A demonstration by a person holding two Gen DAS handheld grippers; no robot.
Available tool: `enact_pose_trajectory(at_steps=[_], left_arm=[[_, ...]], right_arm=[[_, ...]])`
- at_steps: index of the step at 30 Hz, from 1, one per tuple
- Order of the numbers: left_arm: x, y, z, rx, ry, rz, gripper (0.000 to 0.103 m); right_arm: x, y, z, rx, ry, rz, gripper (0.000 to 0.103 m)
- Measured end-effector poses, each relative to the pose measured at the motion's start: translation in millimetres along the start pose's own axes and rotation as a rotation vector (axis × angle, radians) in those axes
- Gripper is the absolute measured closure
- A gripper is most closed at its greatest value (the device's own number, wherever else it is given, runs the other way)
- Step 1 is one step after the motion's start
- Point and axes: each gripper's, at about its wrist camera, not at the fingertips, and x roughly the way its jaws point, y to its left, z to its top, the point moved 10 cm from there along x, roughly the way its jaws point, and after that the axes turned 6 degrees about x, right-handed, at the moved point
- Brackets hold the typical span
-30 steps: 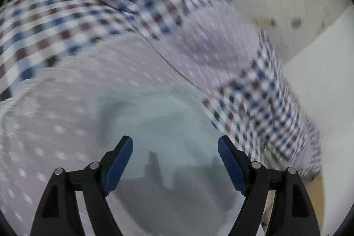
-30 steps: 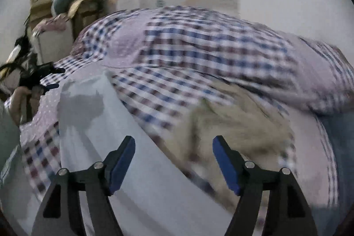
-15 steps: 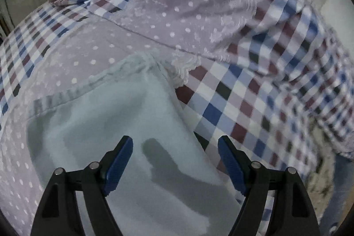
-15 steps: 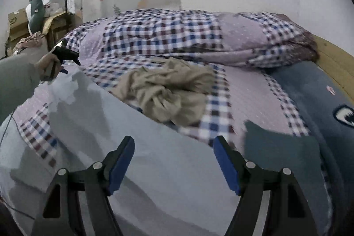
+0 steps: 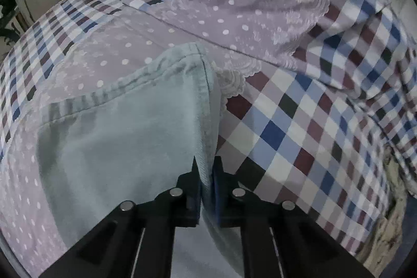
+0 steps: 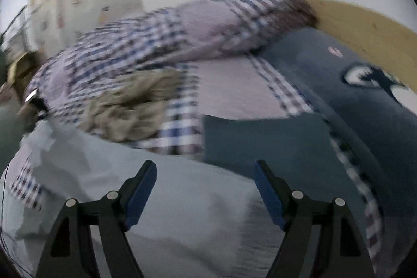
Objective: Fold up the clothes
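Observation:
A pale blue-grey garment (image 5: 125,137) lies flat on the checked bedspread (image 5: 299,137). My left gripper (image 5: 206,173) is shut on the garment's hemmed right edge, near its far corner. In the right wrist view the same garment (image 6: 182,199) spreads under my right gripper (image 6: 206,189), which is open and empty above the cloth. The left hand and its gripper (image 6: 34,100) show at the garment's far left corner.
A crumpled beige garment (image 6: 130,106) lies on the bed beyond the pale one. A folded dark teal cloth (image 6: 265,140) lies right of it, a blue shark pillow (image 6: 351,85) further right. A rolled checked quilt (image 6: 182,35) and wooden headboard (image 6: 365,28) lie behind.
My left gripper has closed from open onto the garment's right edge. My right gripper stays open and has swung right, toward the teal cloth and pillow.

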Motion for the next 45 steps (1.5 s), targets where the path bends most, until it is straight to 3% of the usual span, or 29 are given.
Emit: enact_pose_trajectory(at_steps=[1, 8, 13, 14, 15, 16, 21, 29, 34, 39, 45], left_arm=[[-4.0, 2.4, -0.6, -0.002, -0.004, -0.007, 0.098], [-30.1, 9.2, -4.4, 0.010, -0.031, -0.025, 0.098], [-44.0, 16.5, -7.0, -0.002, -0.035, -0.053, 0.098], [-47.1, 16.0, -7.7, -0.007, -0.038, -0.063, 0.098], [-50.2, 15.5, -8.5, -0.012, -0.040, -0.074, 0.098], [-53.3, 15.0, -9.2, -0.017, -0.042, -0.084, 0.099], [-101.3, 33.7, -13.5, -0.040, -0.079, -0.161, 0.099], [-235.9, 112.2, -23.1, -0.137, -0.177, -0.305, 0.099], [-326.7, 182.8, -56.2, -0.172, -0.234, -0.395, 0.100], [-386.1, 238.5, -111.5, -0.156, -0.277, -0.437, 0.100], [-399.9, 282.1, -189.1, -0.128, -0.265, -0.441, 0.100]], right_arm=[[2.5, -13.4, 3.6, 0.009, 0.019, -0.008, 0.023], [43.1, -38.3, -4.2, -0.258, 0.210, 0.204, 0.023], [78.1, -42.9, -29.5, -0.362, 0.362, 0.245, 0.023], [85.3, -39.7, -38.1, -0.409, 0.392, 0.220, 0.031], [90.8, -37.2, -46.9, -0.464, 0.411, 0.182, 0.060], [96.1, -34.8, -55.3, -0.520, 0.430, 0.143, 0.076], [65.6, -26.1, -52.1, -0.610, 0.340, 0.032, 0.088], [-78.2, 30.5, -56.0, -0.666, 0.134, 0.014, 0.090], [-160.5, 66.4, -108.0, -0.680, 0.115, 0.041, 0.091], [-212.2, 68.7, -193.1, -0.633, 0.186, 0.090, 0.091], [-201.6, 71.5, -313.8, -0.699, 0.332, 0.053, 0.089]])
